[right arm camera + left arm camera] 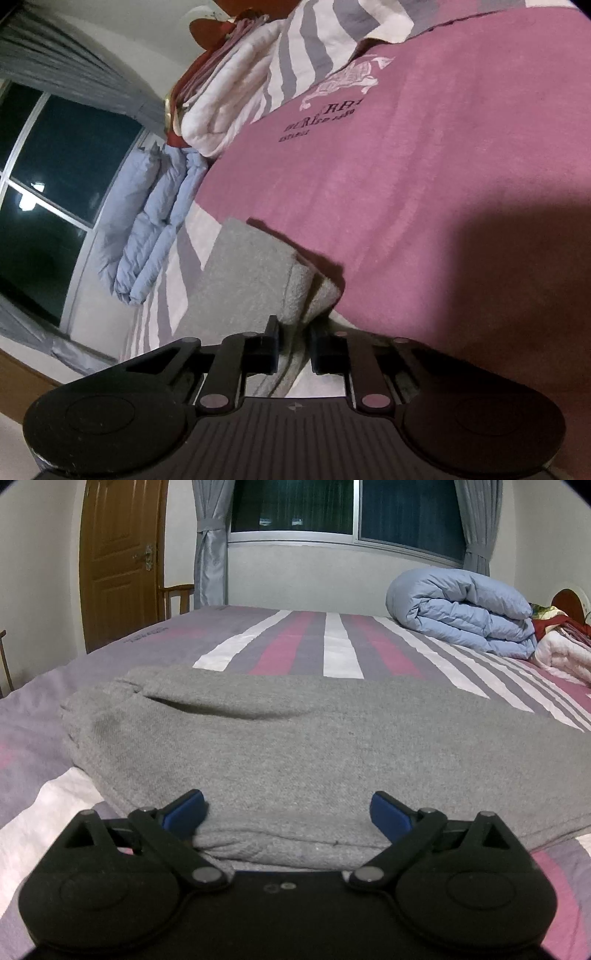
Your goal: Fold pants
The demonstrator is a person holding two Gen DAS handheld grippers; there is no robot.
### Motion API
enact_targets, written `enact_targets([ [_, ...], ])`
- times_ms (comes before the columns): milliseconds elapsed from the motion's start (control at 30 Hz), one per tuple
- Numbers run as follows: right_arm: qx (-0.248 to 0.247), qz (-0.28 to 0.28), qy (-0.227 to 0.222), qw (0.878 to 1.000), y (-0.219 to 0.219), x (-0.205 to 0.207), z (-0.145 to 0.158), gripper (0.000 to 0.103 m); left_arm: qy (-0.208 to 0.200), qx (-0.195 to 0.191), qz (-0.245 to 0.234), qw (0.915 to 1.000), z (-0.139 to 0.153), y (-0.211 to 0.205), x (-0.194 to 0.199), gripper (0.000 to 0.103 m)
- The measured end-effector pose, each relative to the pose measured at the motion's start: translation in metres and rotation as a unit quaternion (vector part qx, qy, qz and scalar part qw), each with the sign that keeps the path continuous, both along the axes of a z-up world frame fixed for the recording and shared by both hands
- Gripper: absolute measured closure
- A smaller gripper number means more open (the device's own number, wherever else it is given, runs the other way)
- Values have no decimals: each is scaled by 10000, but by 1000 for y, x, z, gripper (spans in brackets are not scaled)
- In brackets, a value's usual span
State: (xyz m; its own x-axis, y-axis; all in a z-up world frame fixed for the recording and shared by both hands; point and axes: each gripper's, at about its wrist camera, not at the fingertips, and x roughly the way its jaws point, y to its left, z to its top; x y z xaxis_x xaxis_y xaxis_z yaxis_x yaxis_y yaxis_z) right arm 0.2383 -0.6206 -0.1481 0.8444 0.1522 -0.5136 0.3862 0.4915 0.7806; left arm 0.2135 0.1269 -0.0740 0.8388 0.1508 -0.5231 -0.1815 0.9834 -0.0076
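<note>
Left gripper (288, 810) spread wide, grasping nothing, blue fingertips (388, 812) straddling the near folded edge of the grey pants (295, 746); pants lying folded on the striped bed (288, 642), toward its near edge. Right gripper (293, 349) narrowed on a corner of the pants (255, 273), fabric running between the dark fingers (271, 343); blue duvet (465, 609) rolled by the far edge.

Dim indoor light, fisheye warping (dark corners), soft shadows

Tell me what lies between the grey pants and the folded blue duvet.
In the left wrist view, only striped bedsheet lies between the grey pants and the blue duvet; nothing else sits on that stretch.
</note>
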Motion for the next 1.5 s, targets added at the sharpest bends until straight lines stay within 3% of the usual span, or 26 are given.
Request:
enact_targets([
  [100,159,48,30,9999,-3,3,-1,88,-33,-22,-3,10000,0,1,-2,12],
  [200,-344,192,86,9992,6,0,15,88,-231,31,201,9995,7,2,-9,12],
  [367,-1132,283,-335,9926,40,-6,54,88,-933,267,891,9913,29,19,-38,6],
  [467,-1329,558,-721,9869,78,2,80,89,-904,-138,1213,9884,32,44,-46,6],
  [633,-1377,1316,-1229,9740,175,33,107,88,-588,-436,1489,9861,33,86,-54,6],
  [867,-1377,2684,-1728,9376,346,51,104,88,-513,-529,1562,9850,30,126,-77,6],
  [967,-1576,3541,-1826,9036,420,39,79,88,-477,-628,1608,9838,24,133,-84,6],
  [1067,-2059,4486,-1495,8568,484,23,37,88,-415,-745,1629,9829,17,140,-87,6],
  [1100,-2289,4600,-1327,8476,495,18,25,88,-403,-777,1628,9828,15,141,-88,6],
  [1200,-2211,4503,-1379,8540,493,12,14,88,-398,-803,1590,9832,11,142,-90,6],
  [1333,-2268,4727,-1592,8365,486,3,24,80,-392,-828,1605,9828,7,141,-90,6],
  [1500,-2168,4822,-1803,8294,474,2,32,78,-405,-862,1545,9834,8,140,-90,6],
])
